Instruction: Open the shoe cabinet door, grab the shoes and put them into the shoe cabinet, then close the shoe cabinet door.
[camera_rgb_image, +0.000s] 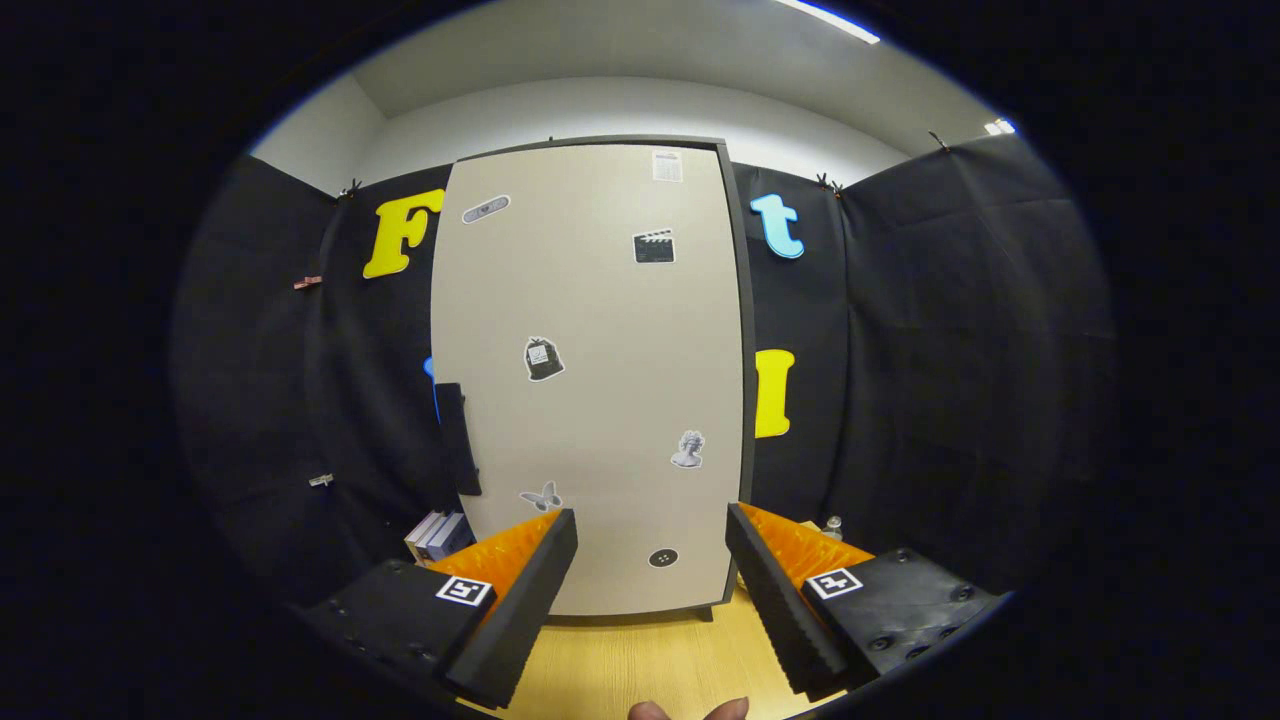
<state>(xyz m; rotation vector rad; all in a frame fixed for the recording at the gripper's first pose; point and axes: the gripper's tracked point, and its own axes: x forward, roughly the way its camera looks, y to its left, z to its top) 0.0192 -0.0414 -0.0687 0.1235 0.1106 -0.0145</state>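
While the gripper hangs spread and empty, the stiff, light-swinging shoe cabinet door looks best pulled by its dark left-edge handle.

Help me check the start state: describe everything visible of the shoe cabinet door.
The shoe cabinet door is a tall, plain beige panel, smooth and matte, set in a dark frame. It is shut and upright, standing on the wooden floor against the black cloth wall. Several small stickers dot it, and a dark handle sits on its left edge. The open gripper points at it; nothing touches it.
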